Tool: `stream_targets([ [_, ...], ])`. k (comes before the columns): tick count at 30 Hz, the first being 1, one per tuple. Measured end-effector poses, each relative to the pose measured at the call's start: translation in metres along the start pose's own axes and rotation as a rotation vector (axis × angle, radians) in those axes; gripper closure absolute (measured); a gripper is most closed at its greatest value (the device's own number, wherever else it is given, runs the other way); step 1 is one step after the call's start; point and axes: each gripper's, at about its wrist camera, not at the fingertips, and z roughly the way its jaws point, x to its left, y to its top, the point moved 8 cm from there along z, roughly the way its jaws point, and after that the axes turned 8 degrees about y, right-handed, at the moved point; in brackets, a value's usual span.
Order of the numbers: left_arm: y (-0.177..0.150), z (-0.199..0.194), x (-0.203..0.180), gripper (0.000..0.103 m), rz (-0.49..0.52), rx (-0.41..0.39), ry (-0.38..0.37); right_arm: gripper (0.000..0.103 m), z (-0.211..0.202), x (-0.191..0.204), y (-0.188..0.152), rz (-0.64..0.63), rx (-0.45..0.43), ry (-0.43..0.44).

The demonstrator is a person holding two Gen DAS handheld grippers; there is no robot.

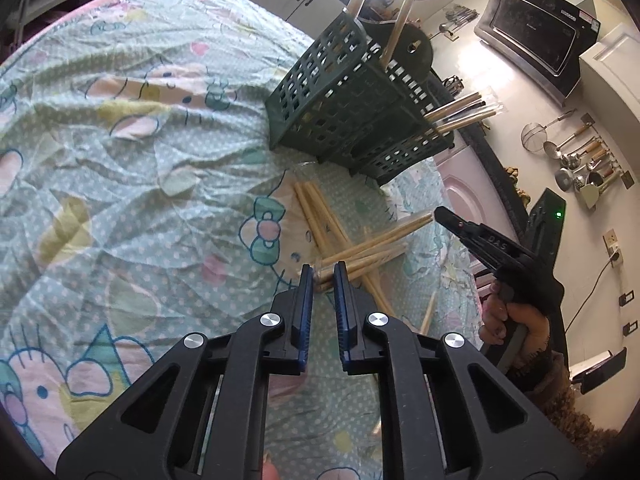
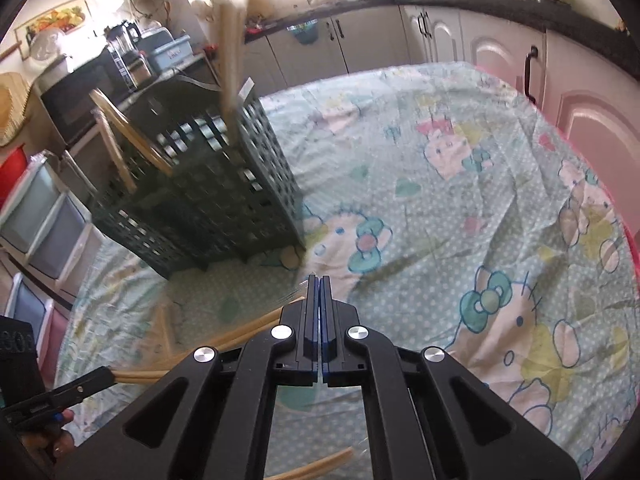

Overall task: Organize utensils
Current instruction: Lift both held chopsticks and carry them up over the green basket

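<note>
Gripping wrapped chopsticks (image 1: 360, 258), left claw (image 1: 323, 276); right claw (image 2: 319, 280) closed, contents blurred.

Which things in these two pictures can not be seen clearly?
- Left wrist view: tops of the chopsticks in the green basket vanish in window glare.
- Right wrist view: the basket is motion-blurred.
- Right wrist view: the left hand-held gripper is cut by the edge.
</note>
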Motion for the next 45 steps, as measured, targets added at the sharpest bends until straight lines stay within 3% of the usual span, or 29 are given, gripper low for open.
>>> stream_targets([
  [6,0.012,-0.019,-0.015,0.098,0.048,-0.044,0.001,0.102,-0.023,0.035,0.019,-0.061,-0.05,0.06],
  [25,0.058,-0.065,-0.08,0.1,0.202,-0.168,-0.053,0.102,-0.094,0.126,0.064,-0.307,-0.177,0.111],
  [45,0.121,-0.115,-0.143,0.1,0.369,-0.316,-0.061,0.102,-0.154,0.148,0.117,-0.356,-0.332,0.1],
])
